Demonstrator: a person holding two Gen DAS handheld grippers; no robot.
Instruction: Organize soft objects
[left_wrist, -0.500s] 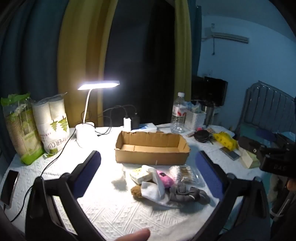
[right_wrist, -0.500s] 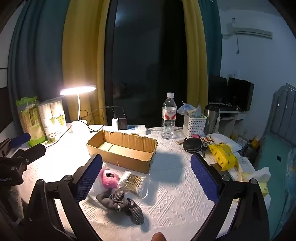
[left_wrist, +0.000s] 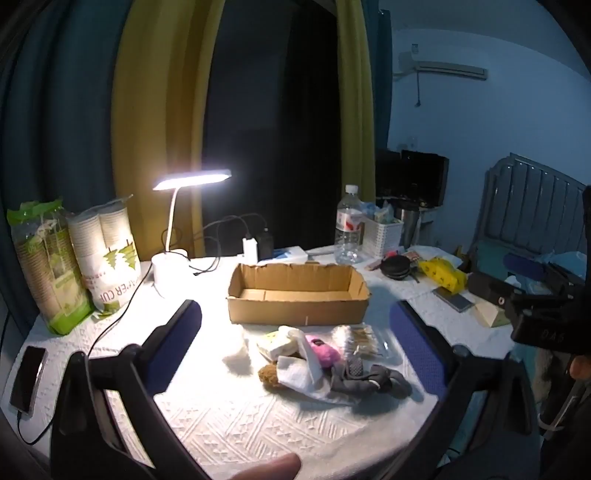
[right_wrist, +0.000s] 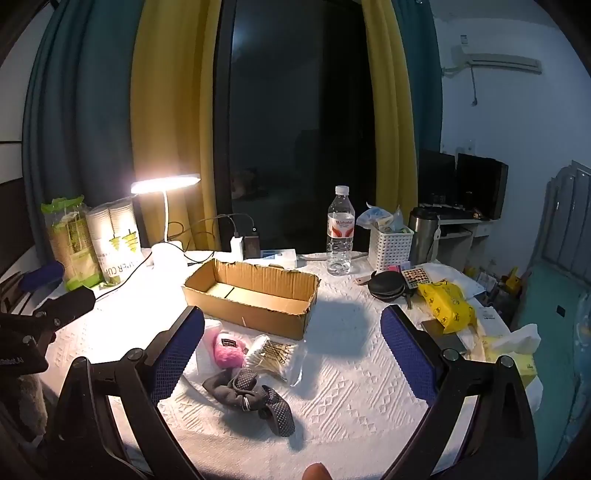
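Nothing has gone into the cardboard box (left_wrist: 297, 293) yet; it sits empty on the desk (left_wrist: 258, 417). Left to right in front of it lie a white cotton wad (left_wrist: 235, 350), a brown plush (left_wrist: 269, 374) under a tissue, a pink fluffy ball (left_wrist: 325, 350), a bag of cotton swabs (left_wrist: 360, 338) and grey socks (left_wrist: 369, 380). Left gripper (left_wrist: 295, 332) and right gripper (right_wrist: 291, 332) both hover apart, holding nothing, so by my judgement all the sorting remains.

I'm in a lived-in room at home, at night: yellow and teal curtains (right_wrist: 162, 122) frame a dark window (right_wrist: 299, 122), an air conditioner (right_wrist: 502, 62) hangs on the wall, and my desk lamp (right_wrist: 166, 184) lights a cluttered table (right_wrist: 351, 387).
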